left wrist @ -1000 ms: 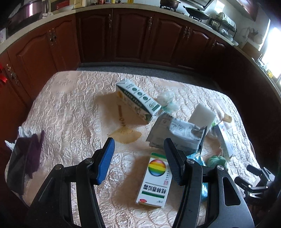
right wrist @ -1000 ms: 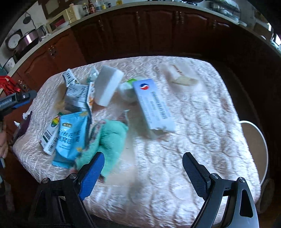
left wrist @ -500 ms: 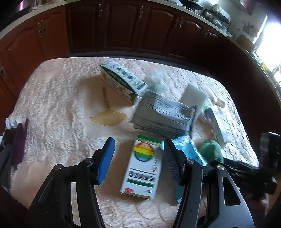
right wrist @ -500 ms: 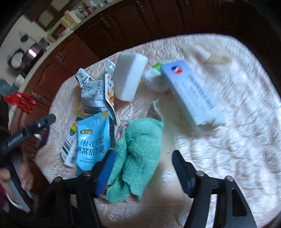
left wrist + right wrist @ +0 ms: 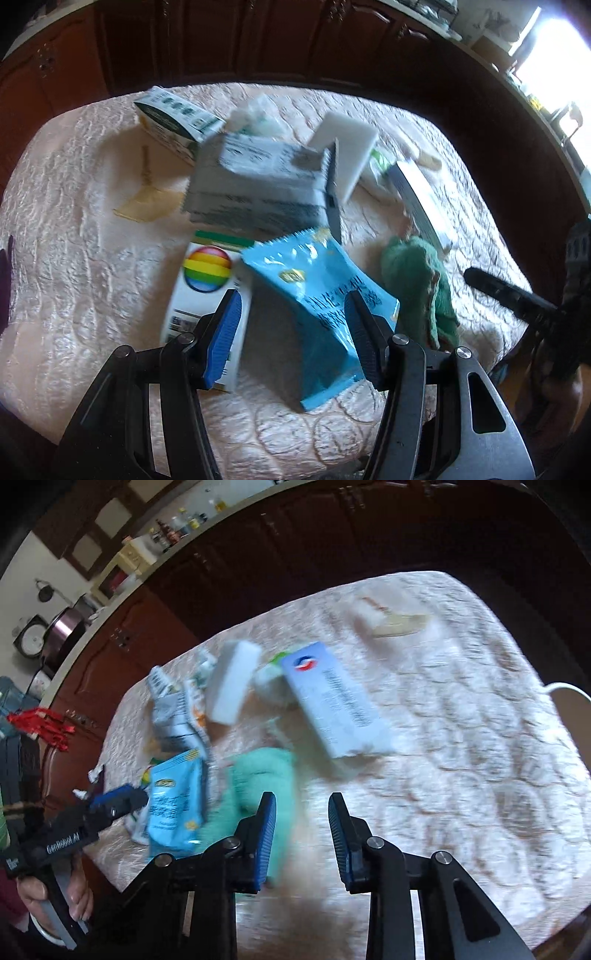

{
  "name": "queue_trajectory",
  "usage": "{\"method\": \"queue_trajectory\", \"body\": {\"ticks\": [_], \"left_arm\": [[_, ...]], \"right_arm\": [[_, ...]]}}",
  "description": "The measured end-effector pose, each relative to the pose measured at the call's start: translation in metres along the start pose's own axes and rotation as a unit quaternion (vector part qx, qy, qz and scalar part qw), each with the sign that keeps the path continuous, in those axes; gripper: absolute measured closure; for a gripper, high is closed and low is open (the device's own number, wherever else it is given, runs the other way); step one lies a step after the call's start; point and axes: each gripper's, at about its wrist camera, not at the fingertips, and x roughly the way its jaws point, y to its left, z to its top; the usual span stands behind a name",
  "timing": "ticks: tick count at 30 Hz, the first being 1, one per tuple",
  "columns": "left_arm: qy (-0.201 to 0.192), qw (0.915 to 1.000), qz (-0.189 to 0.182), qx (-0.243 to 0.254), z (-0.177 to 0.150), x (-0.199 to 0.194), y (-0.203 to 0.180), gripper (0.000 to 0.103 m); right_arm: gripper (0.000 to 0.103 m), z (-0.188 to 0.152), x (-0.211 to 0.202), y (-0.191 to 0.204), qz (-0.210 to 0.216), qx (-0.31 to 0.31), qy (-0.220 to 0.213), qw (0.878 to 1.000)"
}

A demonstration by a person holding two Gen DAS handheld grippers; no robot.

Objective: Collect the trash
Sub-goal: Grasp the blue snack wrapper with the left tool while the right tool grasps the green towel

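Right hand-held gripper [image 5: 302, 821] narrowed beside green cloth [image 5: 264, 775], left hand-held gripper [image 5: 291, 325] now over blue packet [image 5: 314, 295]

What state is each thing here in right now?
left gripper: fingers open, astride the blue packet
right gripper: fingers just closed narrow; green cloth at one finger, grip blurred
blue packet: lying flat, overlapping the rainbow box
rainbow box: lying flat, face up
green cloth: crumpled in a heap

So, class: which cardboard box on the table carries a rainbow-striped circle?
The white box beside the blue packet; the other boxes lack that rainbow circle.
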Motion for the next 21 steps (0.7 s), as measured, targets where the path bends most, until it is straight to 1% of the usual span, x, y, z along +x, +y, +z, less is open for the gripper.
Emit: {"method": "queue_trajectory", "body": {"ticks": [1,3,4,6,8,10,13,16,17,18,19,20,21], "left_arm": [[0.001,1.0000,0.003,0.001,-0.001,0.002,-0.001,0.046],[0.006,0.9999,0.008,-0.003,-0.002,0.007,-0.004,0.046],[0.009,0.9999,0.009,-0.005,-0.002,0.010,-0.005,0.046],[0.009,0.9999,0.013,-0.002,-0.001,0.014,-0.011,0.046],[0.008,0.9997,0.022,0.003,0.001,0.020,-0.018,0.046],[0.018,0.9997,0.017,0.001,0.003,0.028,-0.024,0.046],[0.023,0.9997,0.004,0.003,0.004,0.036,-0.031,0.046],[0.029,0.9996,0.005,0.003,0.006,0.044,-0.034,0.047],[0.036,0.9993,-0.007,-0.002,0.006,0.047,-0.034,0.047],[0.039,0.9992,-0.011,-0.004,0.006,0.049,-0.034,0.050],[0.038,0.9992,-0.008,-0.003,0.005,0.049,-0.034,0.068],[0.038,0.9993,0.003,0.006,0.005,0.049,-0.036,0.077],[0.034,0.9993,0.007,0.012,0.005,0.047,-0.037,0.079]], "right_arm": [[0.075,0.001,-0.001,-0.005,0.004,0.011,0.001,1.000],[0.075,0.001,-0.004,-0.014,0.032,0.040,0.003,0.999],[0.075,0.002,-0.004,-0.014,0.039,0.043,0.004,0.998],[0.071,0.002,-0.003,-0.008,0.031,0.029,0.010,0.999],[0.051,-0.001,-0.001,-0.004,0.027,0.024,0.015,0.999],[0.050,-0.004,0.001,-0.002,0.035,0.024,0.022,0.999],[0.050,-0.006,0.000,-0.002,0.028,0.020,0.025,0.999],[0.050,-0.006,-0.001,-0.005,0.028,0.028,0.025,0.999],[0.049,-0.006,-0.001,-0.006,0.028,0.029,0.025,0.999],[0.048,-0.006,-0.002,-0.006,0.027,0.029,0.024,0.999],[0.045,-0.006,-0.002,-0.005,0.028,0.027,0.023,0.999],[0.041,-0.006,-0.002,-0.003,0.030,0.025,0.023,0.999],[0.039,-0.006,-0.002,-0.002,0.032,0.023,0.023,0.999]]}}
